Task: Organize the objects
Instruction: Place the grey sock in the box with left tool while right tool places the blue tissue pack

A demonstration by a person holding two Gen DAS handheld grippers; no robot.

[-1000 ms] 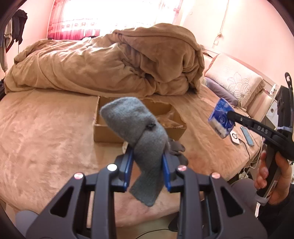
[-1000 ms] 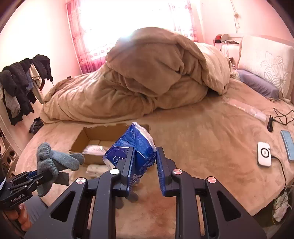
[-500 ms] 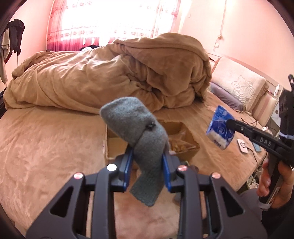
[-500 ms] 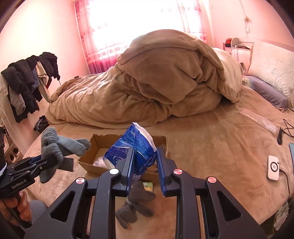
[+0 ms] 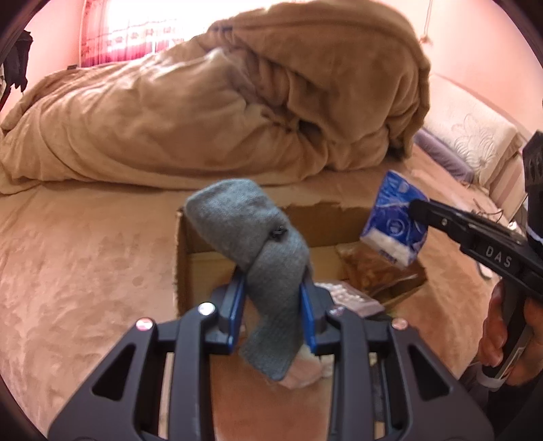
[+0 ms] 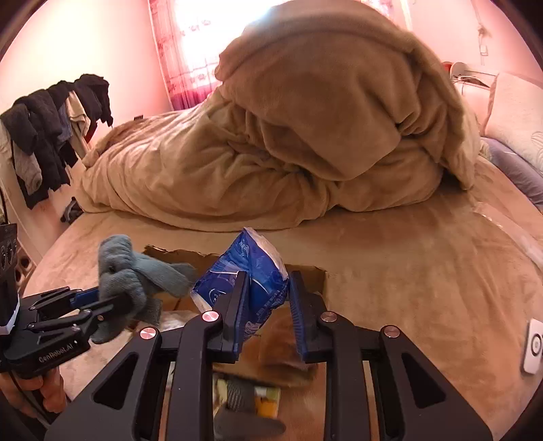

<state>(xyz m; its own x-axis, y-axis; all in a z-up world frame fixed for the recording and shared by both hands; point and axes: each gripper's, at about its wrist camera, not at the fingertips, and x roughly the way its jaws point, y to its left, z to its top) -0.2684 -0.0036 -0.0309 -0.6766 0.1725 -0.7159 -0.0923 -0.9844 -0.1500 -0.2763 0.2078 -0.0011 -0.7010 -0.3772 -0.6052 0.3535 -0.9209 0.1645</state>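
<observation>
Both grippers loaded, held over the cardboard box (image 5: 190, 257) on the bed (image 5: 85, 271).

Left gripper (image 5: 273, 307): fingers narrow, clamped on a grey sock (image 5: 258, 237) that bulges above them and hangs below. Right gripper (image 6: 266, 305): fingers narrow, pinching a blue-and-white tissue pack (image 6: 251, 271), crumpled at the grip. Box contents mostly hidden behind both grippers and blurred; pale and brown items, kind unclear. A heaped tan duvet (image 5: 237, 101) lies behind.

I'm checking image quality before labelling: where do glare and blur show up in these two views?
Left wrist view: window blown out top left, cardboard box contents smeared, grey sock fairly sharp. Right wrist view: window washes out the top, items below the claw blurred, blue tissue pack readable; both views pink-tinted, edges bent by fisheye.
</observation>
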